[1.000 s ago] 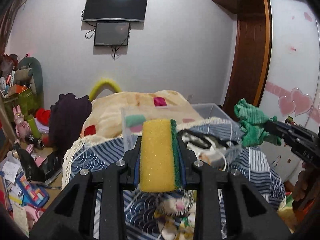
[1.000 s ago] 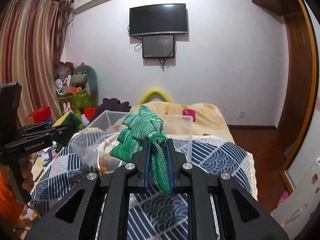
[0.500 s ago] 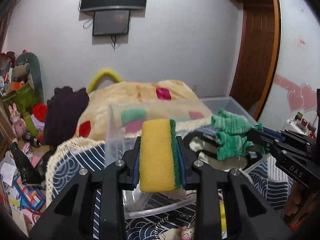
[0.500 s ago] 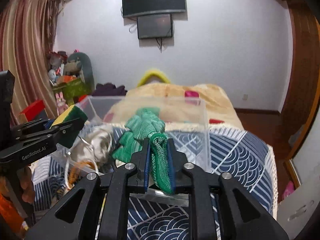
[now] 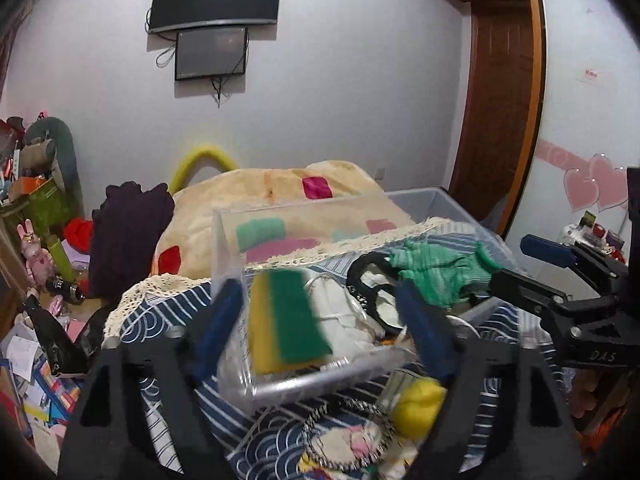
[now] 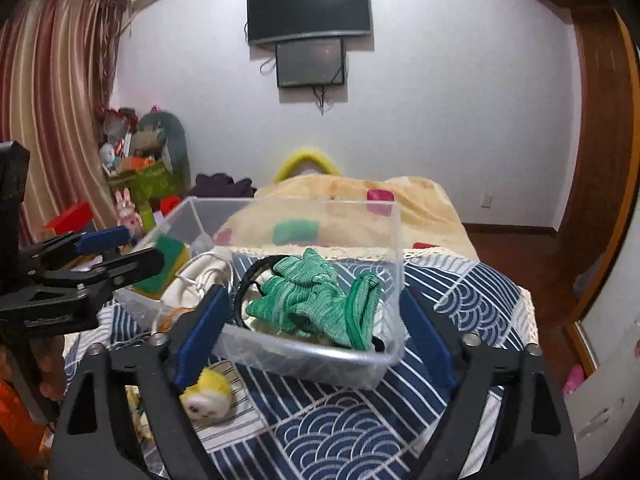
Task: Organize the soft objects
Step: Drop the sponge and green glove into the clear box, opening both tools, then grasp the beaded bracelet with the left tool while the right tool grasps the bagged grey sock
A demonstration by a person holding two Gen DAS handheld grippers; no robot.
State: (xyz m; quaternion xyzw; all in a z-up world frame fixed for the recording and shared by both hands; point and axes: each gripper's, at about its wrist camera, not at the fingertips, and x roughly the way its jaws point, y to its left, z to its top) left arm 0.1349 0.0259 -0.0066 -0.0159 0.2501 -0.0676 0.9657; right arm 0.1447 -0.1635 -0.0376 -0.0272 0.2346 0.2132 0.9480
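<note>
A clear plastic bin [image 5: 320,380] [image 6: 396,240] stands on the blue wave-patterned cloth. My left gripper [image 5: 320,312] is open over the bin's near left part; the yellow-and-green sponge [image 5: 286,316] [image 6: 168,258] is blurred between its fingers, free of the pads, inside the bin. My right gripper [image 6: 316,320] is open at the bin's near wall; the green knitted cloth [image 6: 316,300] [image 5: 440,276] lies in the bin, free of the pads. White fabric and a black band also lie in the bin.
A small yellow plush toy [image 6: 208,394] [image 5: 418,404] and a beaded chain [image 5: 348,432] lie on the cloth in front of the bin. A bed with a beige blanket [image 6: 352,204] is behind. Clutter and toys [image 5: 36,240] fill the left side.
Both grippers moved forward over the bin and opened. The sponge left the left gripper and the green cloth left the right gripper; both are now in the bin.
</note>
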